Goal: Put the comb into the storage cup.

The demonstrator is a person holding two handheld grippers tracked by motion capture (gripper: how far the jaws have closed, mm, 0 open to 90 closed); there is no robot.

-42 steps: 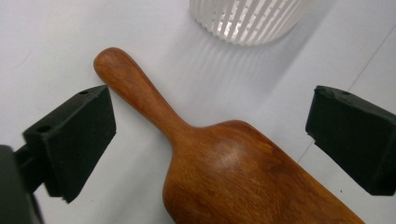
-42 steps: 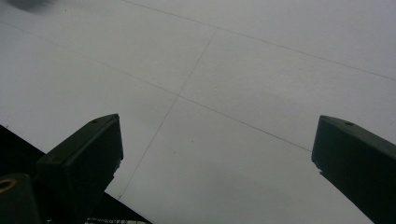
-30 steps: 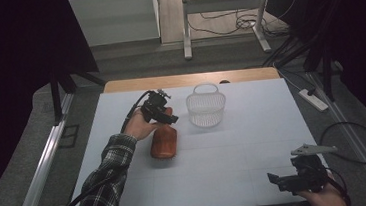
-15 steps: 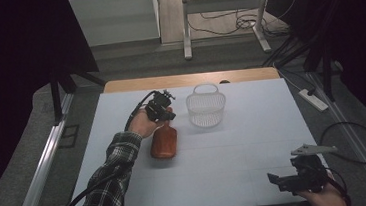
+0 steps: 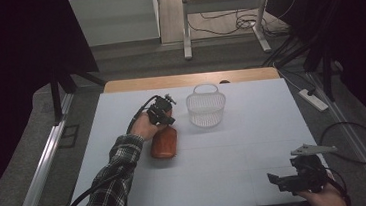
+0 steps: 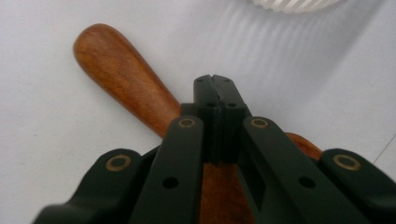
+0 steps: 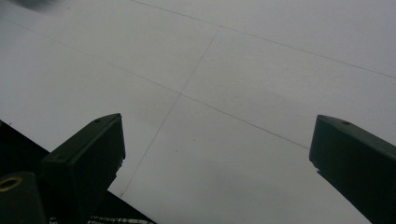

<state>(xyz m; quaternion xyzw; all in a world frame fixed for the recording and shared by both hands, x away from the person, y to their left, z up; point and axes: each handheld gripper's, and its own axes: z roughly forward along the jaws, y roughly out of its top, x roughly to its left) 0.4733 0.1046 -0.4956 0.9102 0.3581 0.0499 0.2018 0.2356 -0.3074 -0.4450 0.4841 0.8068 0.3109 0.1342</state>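
**Left jaws shut over the wooden piece**

Pale grey counter (image 5: 238,178), dark room behind. Left hand-held gripper (image 5: 164,115) sits left of centre in the high view, jaws pressed fully together, pinching nothing, right above the brown wooden piece (image 6: 123,77). Its handle runs to the upper left of the left gripper view, its fat end toward the person. White basket (image 5: 206,108) stands just right, apart. Right hand-held gripper (image 5: 287,181) waits lower right, jaws wide, well away.
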